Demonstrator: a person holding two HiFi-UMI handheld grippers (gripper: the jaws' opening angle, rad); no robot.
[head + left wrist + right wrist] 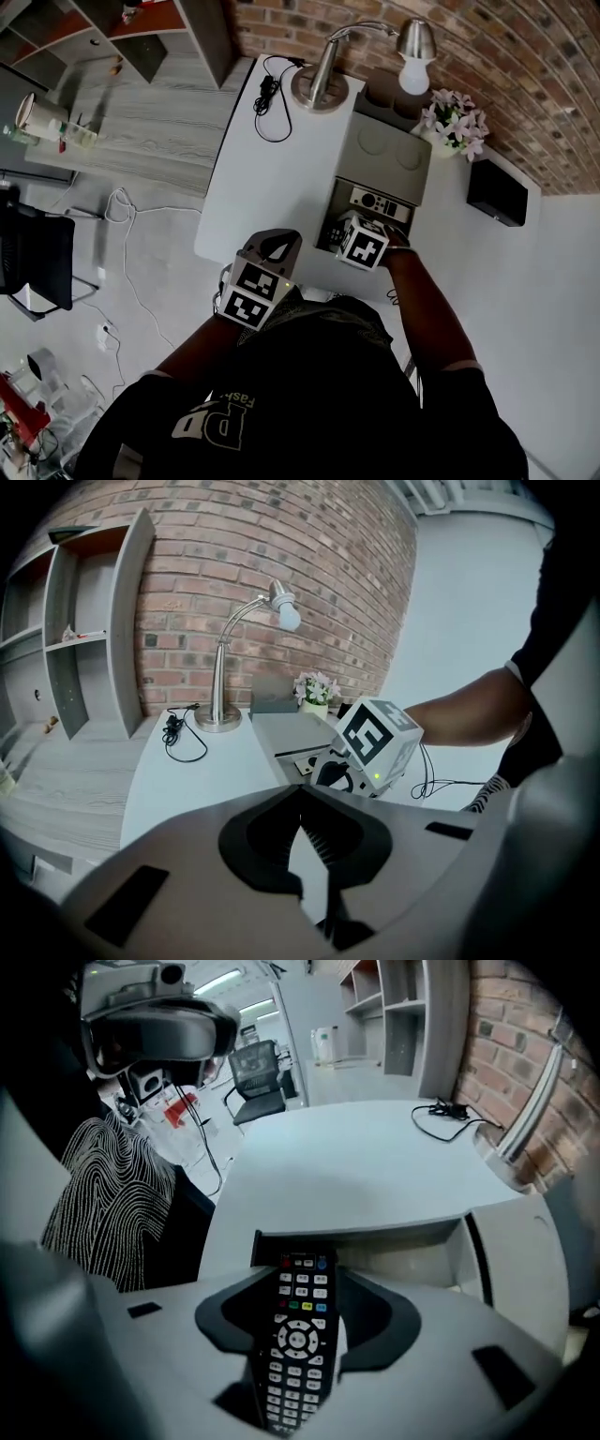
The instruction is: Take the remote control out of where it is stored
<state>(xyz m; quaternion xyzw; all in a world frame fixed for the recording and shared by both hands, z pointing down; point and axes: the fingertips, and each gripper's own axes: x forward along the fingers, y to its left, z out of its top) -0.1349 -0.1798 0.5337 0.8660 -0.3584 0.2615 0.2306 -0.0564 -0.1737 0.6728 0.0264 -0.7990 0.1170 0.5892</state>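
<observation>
- Head view: the person leans over a white table (272, 178) set against a brick wall. A grey storage box (389, 150) stands on it, its drawer (339, 202) pulled out toward the person.
- The remote control (375, 202) lies flat in that drawer, buttons up. The right gripper (356, 236) points steeply down over the near end of the drawer, and its marker cube hides the tips.
- The left gripper (275, 241) hangs over the table's near edge, just left of the drawer and touching nothing.
- A desk lamp (323, 75), a coiled black cable (267, 98) and a small pot of flowers (455, 120) are at the far end, well away from both tools.
- Left gripper view: its jaws meet at the tips with nothing between them. Beyond them are the right gripper's cube, the drawer front and the lamp.
- Right gripper view: the jaws stand apart on either side of the remote's lower half. The remote is still lying in the drawer, and the pads do not look to be pressing on it.
</observation>
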